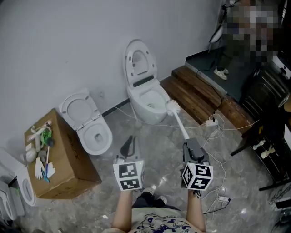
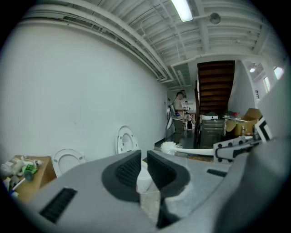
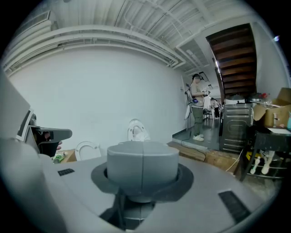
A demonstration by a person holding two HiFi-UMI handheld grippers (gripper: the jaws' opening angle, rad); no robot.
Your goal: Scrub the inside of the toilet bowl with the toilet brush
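The toilet brush (image 1: 178,122) is clamped by its handle in the right gripper (image 1: 190,145), jaws pressed tight on it. The bristle head is thereby reached out to the right rim of the farther toilet bowl (image 1: 137,97), whose lid (image 1: 138,61) is raised for access. The left gripper (image 1: 129,145) is held near, jaws slightly parted on nothing, apparently so that scrubbing is not obstructed.

A plain white wall (image 1: 68,45) meets a grey marbled floor (image 1: 159,152). At the right a dark wooden step (image 1: 200,98) runs out from the wall, with white cables (image 1: 213,122) along its edge. A cardboard box (image 1: 75,170) stands at the left. Overhead, a strip light (image 2: 184,10) glows on a white ribbed ceiling (image 2: 145,18). A brown staircase (image 2: 216,84) rises beyond.
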